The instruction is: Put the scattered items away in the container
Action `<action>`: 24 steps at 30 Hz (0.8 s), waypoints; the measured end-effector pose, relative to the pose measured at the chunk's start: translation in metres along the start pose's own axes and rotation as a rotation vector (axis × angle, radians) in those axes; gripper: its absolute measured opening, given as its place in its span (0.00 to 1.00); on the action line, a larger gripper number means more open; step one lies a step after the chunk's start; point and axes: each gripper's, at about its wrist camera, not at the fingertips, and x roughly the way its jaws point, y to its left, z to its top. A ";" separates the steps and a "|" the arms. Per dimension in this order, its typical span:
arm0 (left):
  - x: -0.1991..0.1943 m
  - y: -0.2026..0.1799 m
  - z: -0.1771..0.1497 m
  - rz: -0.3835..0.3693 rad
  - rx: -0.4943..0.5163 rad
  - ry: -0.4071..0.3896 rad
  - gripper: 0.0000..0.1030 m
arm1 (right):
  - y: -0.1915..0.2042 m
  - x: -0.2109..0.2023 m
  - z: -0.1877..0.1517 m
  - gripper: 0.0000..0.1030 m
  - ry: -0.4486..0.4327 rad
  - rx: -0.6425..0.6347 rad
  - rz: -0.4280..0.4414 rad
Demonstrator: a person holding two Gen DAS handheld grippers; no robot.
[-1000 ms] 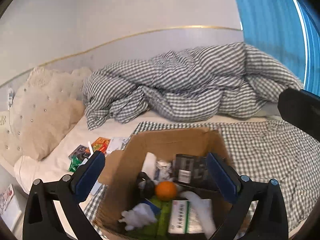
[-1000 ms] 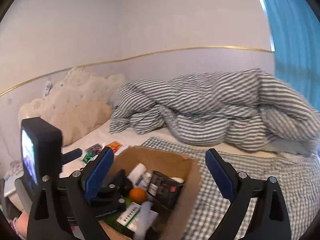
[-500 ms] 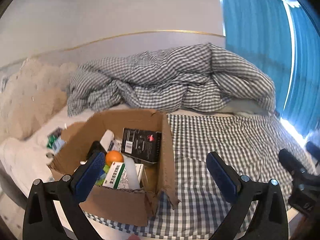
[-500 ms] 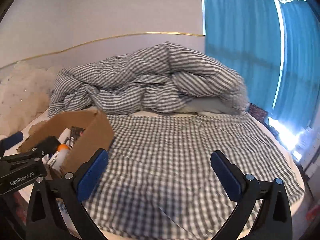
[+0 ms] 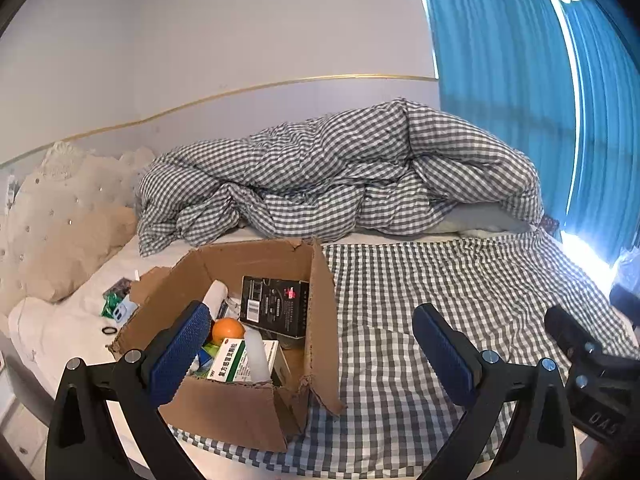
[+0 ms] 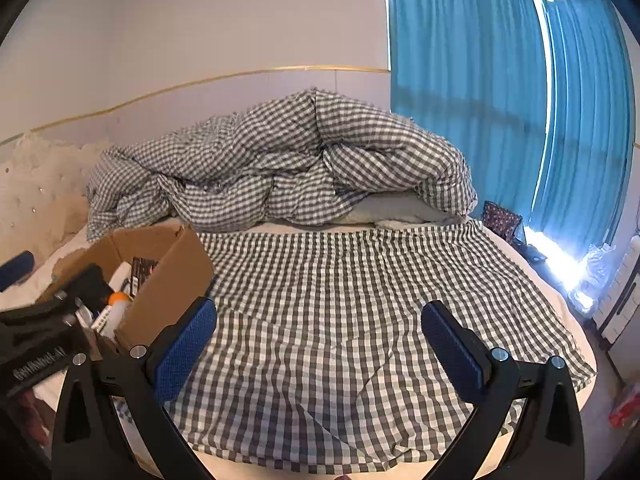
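Rumpled checked duvet (image 5: 340,176) — blue curtains (image 6: 500,92) behind.

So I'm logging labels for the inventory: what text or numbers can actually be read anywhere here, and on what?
"复方感冒灵颗粒", roughly: green-and-white medicine box in the cardboard box; small, uncertain.
"GenRobot.AI", seen upside down: body of the left hand-held gripper.
"0A5", partly cut off: body of the right hand-held gripper.
Black box: barcode sticker and white print, too small to read.
Packets on the white sheet: unreadable.
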 end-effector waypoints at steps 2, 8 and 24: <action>0.003 0.004 -0.001 -0.012 -0.018 0.018 1.00 | 0.001 0.001 -0.003 1.00 0.010 0.002 0.000; 0.006 0.008 -0.006 -0.010 -0.028 0.028 1.00 | 0.004 0.006 -0.009 1.00 0.030 -0.007 0.000; 0.020 0.015 -0.017 -0.027 -0.093 0.102 1.00 | 0.002 0.004 -0.008 1.00 0.028 0.002 -0.019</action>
